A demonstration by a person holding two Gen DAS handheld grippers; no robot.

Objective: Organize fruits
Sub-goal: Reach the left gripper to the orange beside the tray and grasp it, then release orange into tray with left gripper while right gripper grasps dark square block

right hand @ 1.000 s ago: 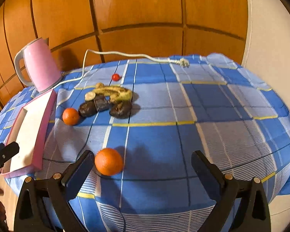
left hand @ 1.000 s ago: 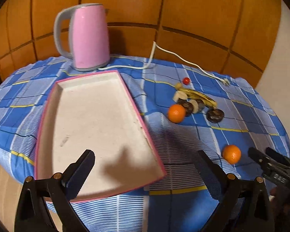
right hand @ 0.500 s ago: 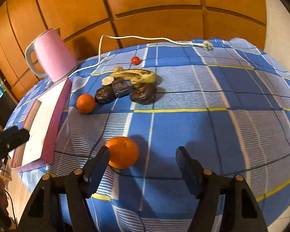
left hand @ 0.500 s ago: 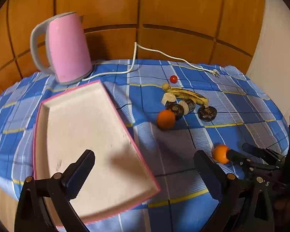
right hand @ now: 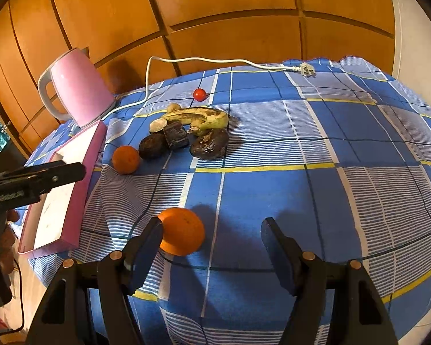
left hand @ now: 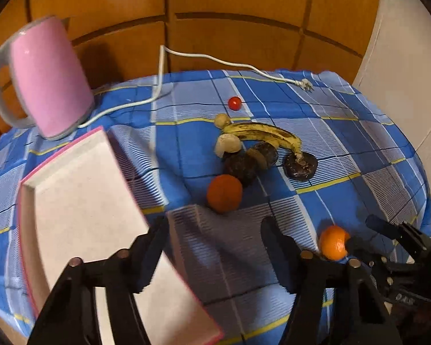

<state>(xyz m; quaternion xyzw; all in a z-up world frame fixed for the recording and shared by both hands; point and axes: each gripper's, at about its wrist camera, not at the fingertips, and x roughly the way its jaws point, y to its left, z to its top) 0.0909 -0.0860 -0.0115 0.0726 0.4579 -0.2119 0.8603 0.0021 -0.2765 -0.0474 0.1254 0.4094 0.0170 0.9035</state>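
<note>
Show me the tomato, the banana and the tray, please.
tomato (right hand: 199,94), right wrist view, middle of its red skin.
banana (left hand: 261,131), left wrist view, middle of its curved peel.
tray (left hand: 80,201), left wrist view, bare white floor.

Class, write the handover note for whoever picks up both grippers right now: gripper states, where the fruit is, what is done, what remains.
Left gripper: jaws closing, nothing between them, over the cloth beside the tray.
Right gripper: open, left finger against the near orange, not clamped.
Second orange, banana, dark fruits and small red fruit lie mid-table.
Done: nothing; the tray holds no fruit.
Left: grip the near orange, tray it, then the rest.
</note>
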